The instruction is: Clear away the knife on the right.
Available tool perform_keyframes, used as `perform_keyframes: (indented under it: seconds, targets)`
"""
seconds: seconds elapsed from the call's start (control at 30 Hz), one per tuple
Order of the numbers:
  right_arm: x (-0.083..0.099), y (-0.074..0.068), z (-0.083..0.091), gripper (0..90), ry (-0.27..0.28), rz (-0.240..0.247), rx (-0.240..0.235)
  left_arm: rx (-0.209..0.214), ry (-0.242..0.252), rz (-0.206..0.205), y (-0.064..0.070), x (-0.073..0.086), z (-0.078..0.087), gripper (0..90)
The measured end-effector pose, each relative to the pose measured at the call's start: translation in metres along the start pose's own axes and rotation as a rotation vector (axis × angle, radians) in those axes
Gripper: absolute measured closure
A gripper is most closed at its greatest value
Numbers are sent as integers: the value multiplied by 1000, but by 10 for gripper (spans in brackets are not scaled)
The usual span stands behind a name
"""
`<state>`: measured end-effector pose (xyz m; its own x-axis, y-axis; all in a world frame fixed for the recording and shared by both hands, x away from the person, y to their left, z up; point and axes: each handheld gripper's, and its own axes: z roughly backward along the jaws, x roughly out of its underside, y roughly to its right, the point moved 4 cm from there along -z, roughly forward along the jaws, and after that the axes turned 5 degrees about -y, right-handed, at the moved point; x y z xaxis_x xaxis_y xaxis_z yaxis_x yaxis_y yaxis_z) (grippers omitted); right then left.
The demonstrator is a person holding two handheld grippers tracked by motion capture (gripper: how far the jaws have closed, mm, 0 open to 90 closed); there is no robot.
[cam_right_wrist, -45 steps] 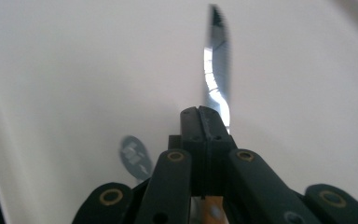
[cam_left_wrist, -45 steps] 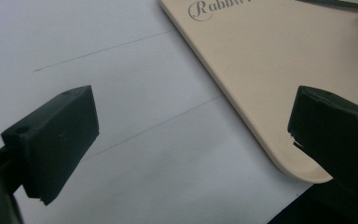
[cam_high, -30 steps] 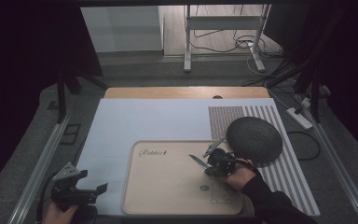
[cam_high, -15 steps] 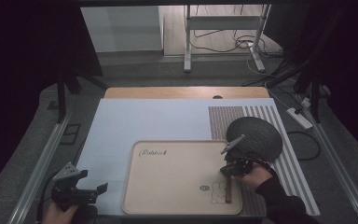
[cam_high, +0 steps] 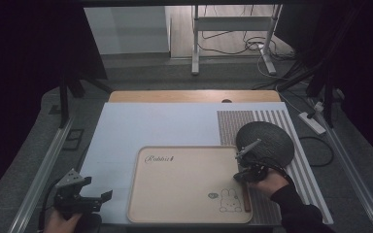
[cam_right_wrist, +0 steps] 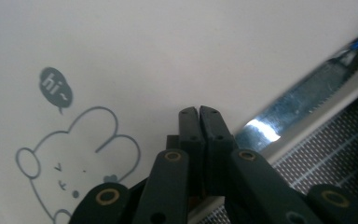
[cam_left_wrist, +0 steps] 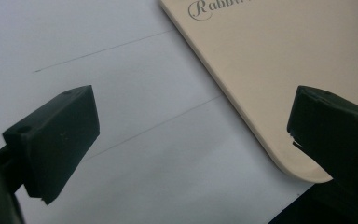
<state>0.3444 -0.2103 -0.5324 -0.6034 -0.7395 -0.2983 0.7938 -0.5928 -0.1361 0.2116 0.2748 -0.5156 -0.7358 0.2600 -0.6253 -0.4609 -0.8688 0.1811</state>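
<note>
Shifted rightward since the earlier frames, the right gripper (cam_high: pixel 243 175) sits at the tray's (cam_high: pixel 175 194) right edge, jaws pressed together over a serrated knife (cam_right_wrist: pixel 307 100) lying along that rim. Left gripper (cam_high: pixel 90 199) hovers, jaws spread wide, near the tray's near-left corner. Beneath lie pale blue table covering (cam_high: pixel 150 126), striped placemat (cam_high: pixel 267 119) and dark round mat (cam_high: pixel 267 141).

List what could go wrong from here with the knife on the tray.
1. The knife lies along the right rim of the tray. A nudge from the shut right claw could push it onto the striped mat.
2. Its serrated edge might scratch the rabbit print.
</note>
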Motion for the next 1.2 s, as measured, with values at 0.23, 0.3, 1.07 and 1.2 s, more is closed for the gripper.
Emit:
perform_keyframes:
  seconds: [0.23, 0.3, 1.07, 1.2]
  targets:
    - [-7, -8, 8, 687, 72, 45, 27, 1, 0, 2, 0, 0, 0, 24]
    - [-9, -10, 11, 626, 91, 55, 39, 1, 0, 2, 0, 0, 0, 24]
    - [2, -11, 23, 85, 172, 20, 136, 2, -1, 2, 0, 0, 0, 24]
    - [3, -11, 22, 17, 190, 12, 147, 3, -1, 2, 0, 0, 0, 24]
